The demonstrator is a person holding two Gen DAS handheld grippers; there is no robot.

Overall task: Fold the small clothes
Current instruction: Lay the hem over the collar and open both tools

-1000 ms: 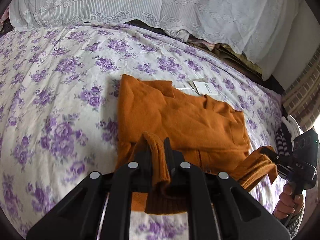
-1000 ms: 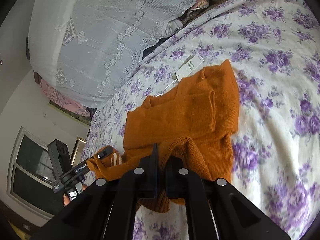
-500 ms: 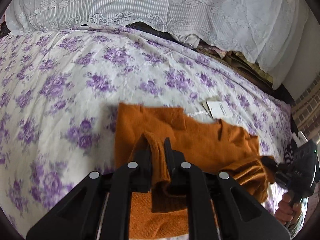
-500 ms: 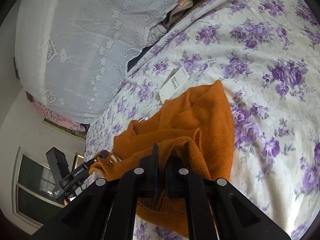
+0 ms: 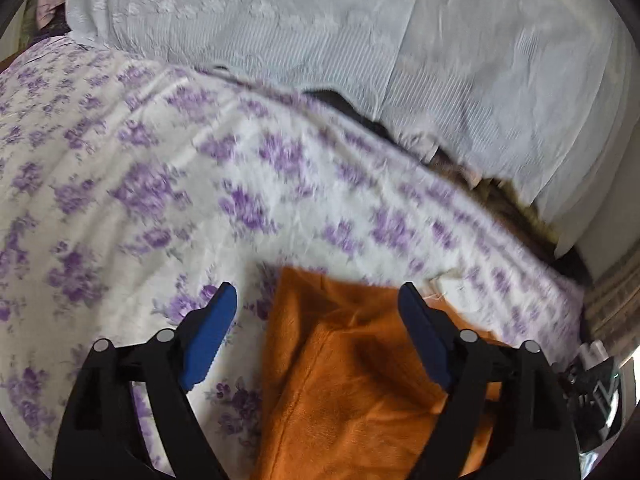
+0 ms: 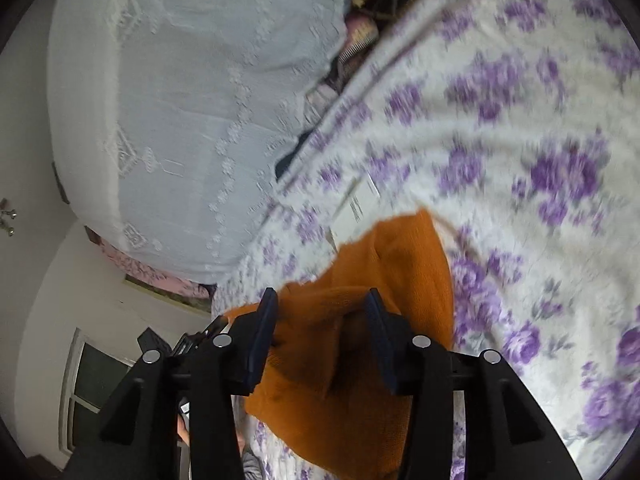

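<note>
An orange knit sweater (image 5: 352, 380) lies folded over on the floral bedspread (image 5: 160, 184). My left gripper (image 5: 316, 300) is open above its far left part, blue pads spread wide, holding nothing. In the right wrist view the sweater (image 6: 384, 280) sits under my right gripper (image 6: 322, 300), which is open with the knit fabric bunched loosely between the jaws. A white paper tag (image 6: 356, 204) pokes out beyond the sweater's far edge. The right gripper's body (image 5: 592, 384) shows at the left wrist view's right edge.
A white lace cover (image 5: 360, 40) drapes a pile along the bed's far side. Dark clutter (image 5: 500, 196) lies between it and the bedspread. A window (image 6: 96, 384) and wall stand beyond the bed's left side in the right wrist view.
Both grippers carried the sweater's lower edge forward over its body, then opened and let it go. Both cameras have moved closer to the bed's far side.
</note>
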